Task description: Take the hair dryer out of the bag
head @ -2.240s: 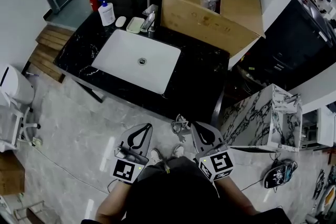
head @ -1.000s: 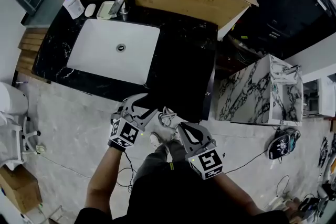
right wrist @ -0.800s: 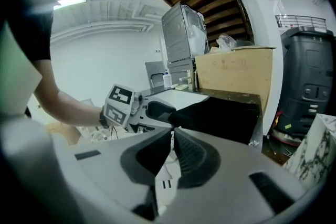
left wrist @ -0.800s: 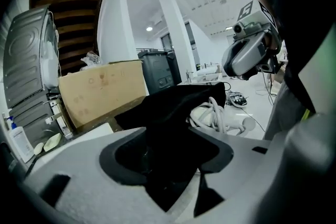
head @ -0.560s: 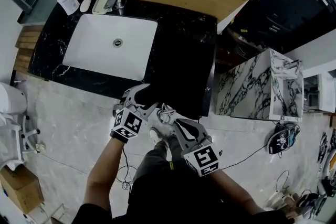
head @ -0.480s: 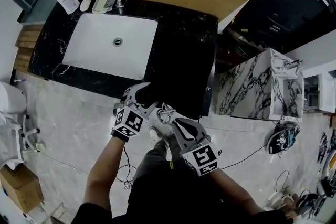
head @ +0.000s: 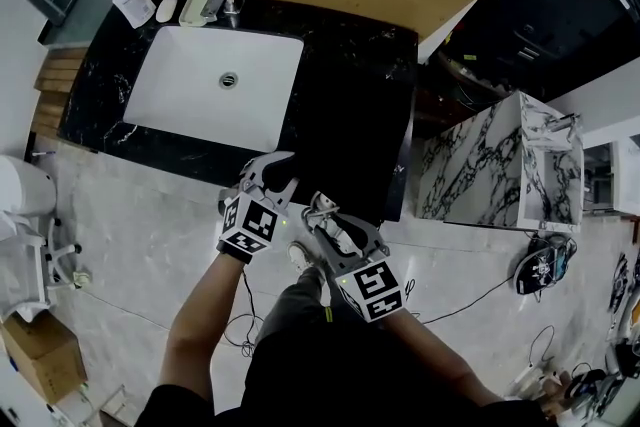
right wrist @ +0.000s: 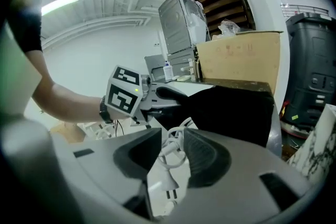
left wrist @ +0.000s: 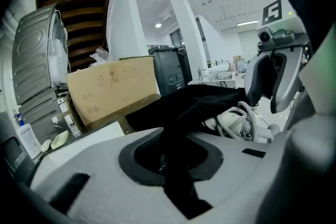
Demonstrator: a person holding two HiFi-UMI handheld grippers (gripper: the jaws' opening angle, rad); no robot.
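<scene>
The left claw [left wrist: 168,148], just closing, pinches the bag [left wrist: 210,99]. The right claw [right wrist: 170,139], just opening, stands spread round the dryer's cord [right wrist: 169,159].

Left gripper [head: 270,167]: the jaws have just been closing and clamp the black bag [left wrist: 210,102] fabric. Right gripper [head: 324,215]: the jaws have just been opening, and the white cord [right wrist: 169,157] hangs loose between them. Both grippers sit side by side, tilted downward, with the forearms extended forward.
</scene>
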